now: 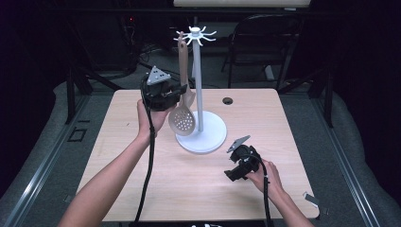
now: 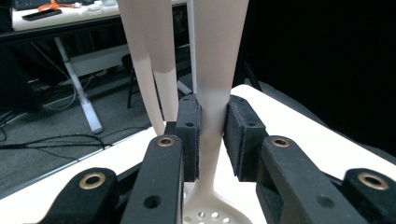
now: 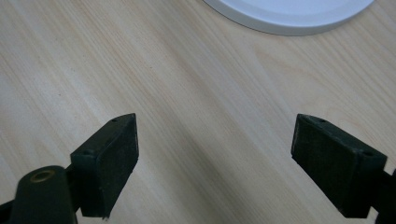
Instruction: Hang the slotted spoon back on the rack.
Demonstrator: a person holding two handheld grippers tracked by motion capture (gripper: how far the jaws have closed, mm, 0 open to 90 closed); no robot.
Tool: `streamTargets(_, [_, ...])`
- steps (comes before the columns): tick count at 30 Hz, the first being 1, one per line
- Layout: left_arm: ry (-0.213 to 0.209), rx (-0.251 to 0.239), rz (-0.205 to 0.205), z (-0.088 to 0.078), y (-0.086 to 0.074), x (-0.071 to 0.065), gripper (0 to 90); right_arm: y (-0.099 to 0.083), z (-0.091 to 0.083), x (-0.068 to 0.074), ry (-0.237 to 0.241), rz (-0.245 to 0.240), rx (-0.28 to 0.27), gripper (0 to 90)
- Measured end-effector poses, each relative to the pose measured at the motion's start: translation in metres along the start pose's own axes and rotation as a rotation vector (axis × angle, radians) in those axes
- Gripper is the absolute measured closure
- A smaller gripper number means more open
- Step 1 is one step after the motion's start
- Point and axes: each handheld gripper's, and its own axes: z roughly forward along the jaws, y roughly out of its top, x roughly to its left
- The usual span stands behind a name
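A beige slotted spoon (image 1: 182,120) hangs upright beside the white hook stand (image 1: 197,85), its handle top close to a hook; whether it rests on the hook I cannot tell. My left gripper (image 1: 183,90) is shut on the spoon's neck, held up above the table. In the left gripper view the gripper (image 2: 212,112) has both pads pressed against the pale handle (image 2: 215,60), with the perforated bowl (image 2: 210,217) below. My right gripper (image 1: 235,163) rests low on the table near the stand's base, open. In the right gripper view its jaws (image 3: 215,154) stand wide apart over bare wood.
The stand's round white base (image 1: 203,137) sits mid-table, its edge (image 3: 289,16) just beyond my right jaws. A wooden table (image 1: 142,142) has a cable hole (image 1: 228,100) at the back. Two pale tapering shafts (image 2: 149,60) show left of the held handle. A dark chair (image 1: 265,42) stands behind.
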Motion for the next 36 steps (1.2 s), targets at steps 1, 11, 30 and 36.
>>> streamTargets(1, [0.002,-0.001,-0.001,0.001,0.0,0.001,76.6,0.0,0.0,0.0,0.001,0.0,-0.001,14.3])
streamTargets(11, [0.012,0.011,0.002,0.01,0.004,0.0,76.6,0.0,0.0,0.0,-0.004,-0.003,-0.002,14.3])
streamTargets(30, [0.037,-0.005,-0.003,0.031,0.001,0.0,76.2,0.0,0.001,0.001,0.005,-0.002,0.001,14.4])
streamTargets(36, [0.04,-0.013,-0.01,0.032,0.0,-0.001,75.6,0.0,0.001,0.001,0.007,0.003,-0.006,14.4])
